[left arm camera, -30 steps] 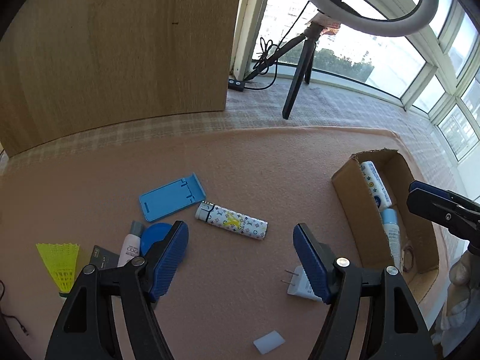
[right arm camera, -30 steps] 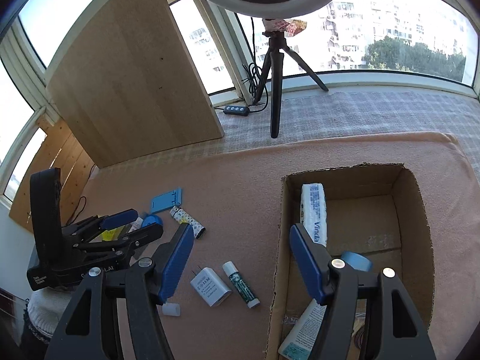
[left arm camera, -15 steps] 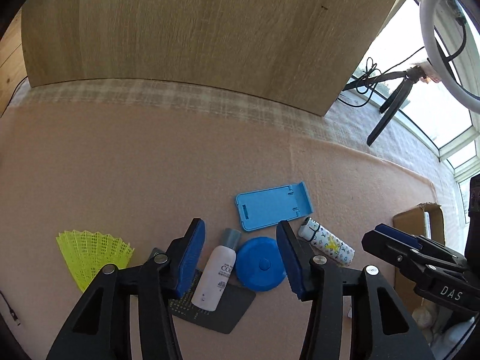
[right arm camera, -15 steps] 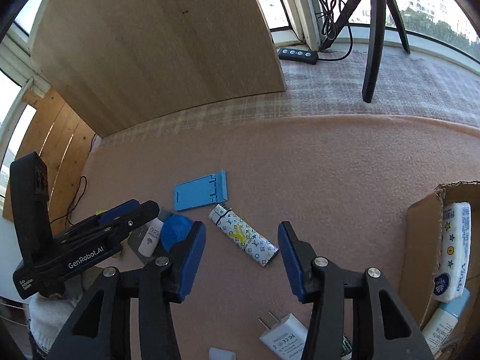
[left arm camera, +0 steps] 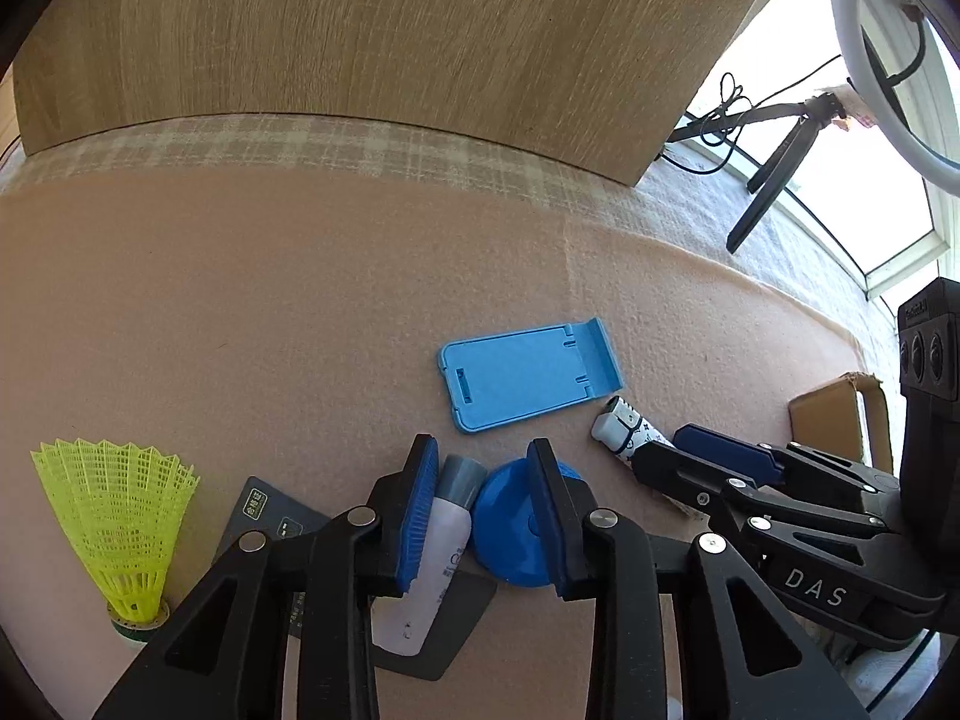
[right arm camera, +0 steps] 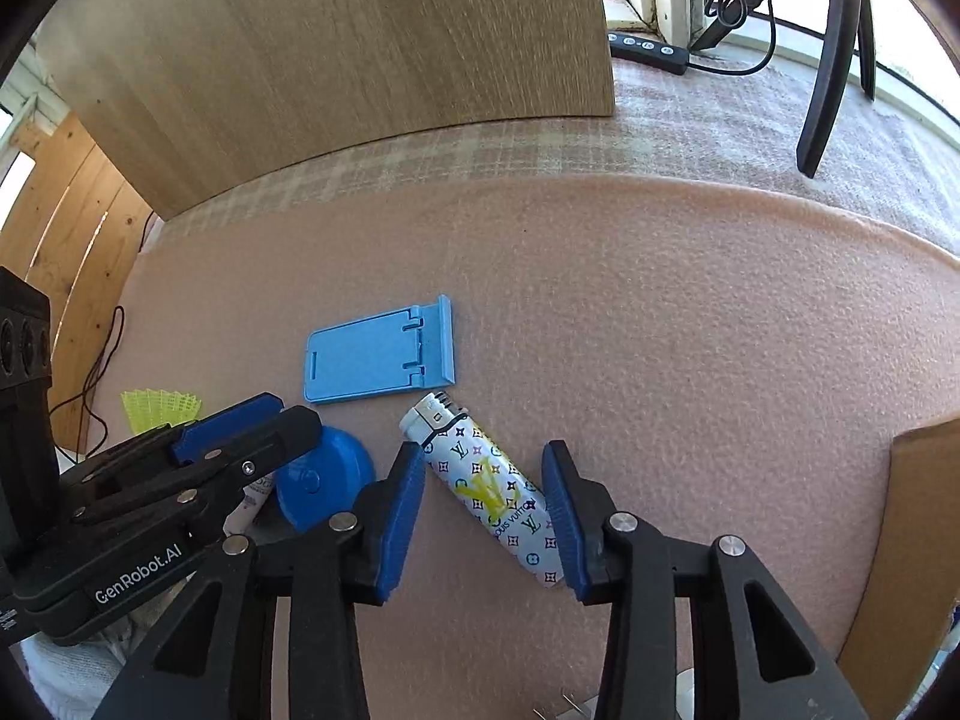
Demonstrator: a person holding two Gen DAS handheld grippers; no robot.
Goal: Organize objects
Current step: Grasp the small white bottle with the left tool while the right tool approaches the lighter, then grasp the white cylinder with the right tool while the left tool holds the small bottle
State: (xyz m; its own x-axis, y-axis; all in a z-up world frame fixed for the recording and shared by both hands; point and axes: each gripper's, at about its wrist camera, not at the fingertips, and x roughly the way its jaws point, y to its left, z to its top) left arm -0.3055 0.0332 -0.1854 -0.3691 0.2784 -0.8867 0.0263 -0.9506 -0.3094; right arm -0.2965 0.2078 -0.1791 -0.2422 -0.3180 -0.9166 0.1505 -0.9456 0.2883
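In the left wrist view my left gripper (left arm camera: 483, 513) is open low over the pink mat, its jaws on either side of a small white bottle with a grey cap (left arm camera: 441, 552) and the edge of a blue round disc (left arm camera: 510, 531). The bottle lies on a dark card (left arm camera: 264, 510). In the right wrist view my right gripper (right arm camera: 483, 516) is open, its jaws either side of a patterned white lighter (right arm camera: 486, 486) lying flat. A blue phone stand (right arm camera: 378, 363) lies just beyond; it also shows in the left wrist view (left arm camera: 528, 375).
A yellow shuttlecock (left arm camera: 114, 516) lies at the left. A cardboard box (right arm camera: 912, 540) stands at the right edge. A wooden panel (left arm camera: 360, 30) stands at the back, with a ring-light tripod (right arm camera: 828, 60) and a cable remote (right arm camera: 648, 51) beyond the mat.
Both grippers have swung left from the box and come down lower. The left now straddles the bottle and disc, the right straddles the lighter. Both jaw gaps are narrower.
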